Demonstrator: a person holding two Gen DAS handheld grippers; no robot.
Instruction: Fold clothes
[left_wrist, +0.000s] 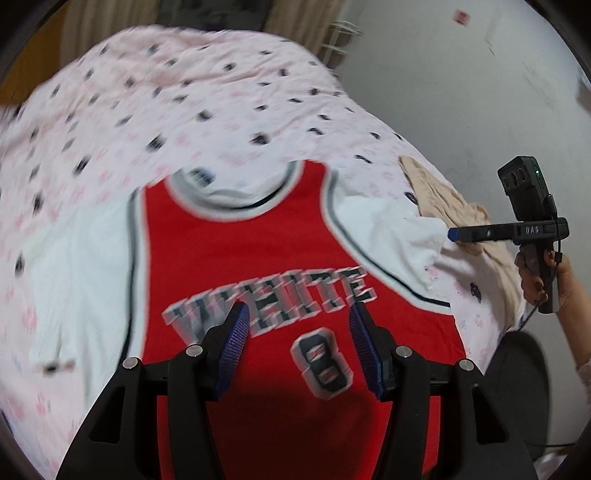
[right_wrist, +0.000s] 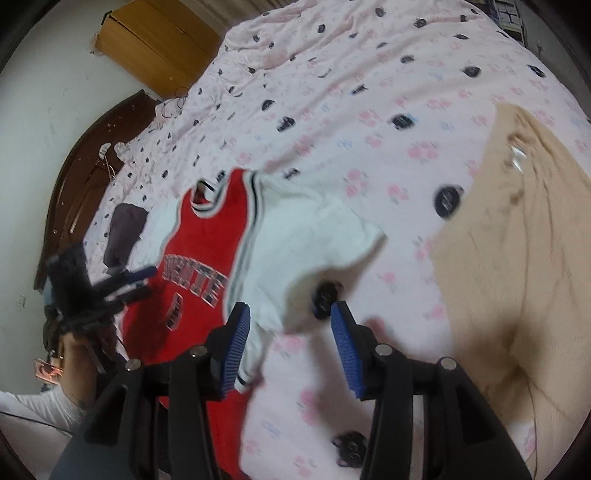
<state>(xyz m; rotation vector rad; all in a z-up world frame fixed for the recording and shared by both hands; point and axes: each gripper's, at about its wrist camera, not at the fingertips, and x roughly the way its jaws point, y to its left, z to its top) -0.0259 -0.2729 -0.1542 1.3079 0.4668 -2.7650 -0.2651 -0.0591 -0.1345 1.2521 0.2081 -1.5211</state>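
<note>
Lying flat, face up on bed (left_wrist: 155, 110): red-and-white jersey (left_wrist: 258, 251). Above its front, left tongs (left_wrist: 299, 343), apart, empty. Beside white sleeve (right_wrist: 306, 236), right tongs (right_wrist: 291, 343), apart, empty. Farther right, beige garment (right_wrist: 517, 258).

We see soft, even room light in both pictures, not very bright. No glare shows. Both pictures are round like a fish's eye, with black corners, and things bend near the edges. The left picture is smeared: the dark spots on the pink flowered bed sheet (left_wrist: 155, 110) look stretched, and the letters on the red and white sports shirt (left_wrist: 266, 251) look doubled. A dark shadow lies on the shirt under the left black tool with blue pads (left_wrist: 297, 347). In the right picture the tan cloth (right_wrist: 517, 258) carries a brown shadow, and the far tool is fuzzy.
</note>
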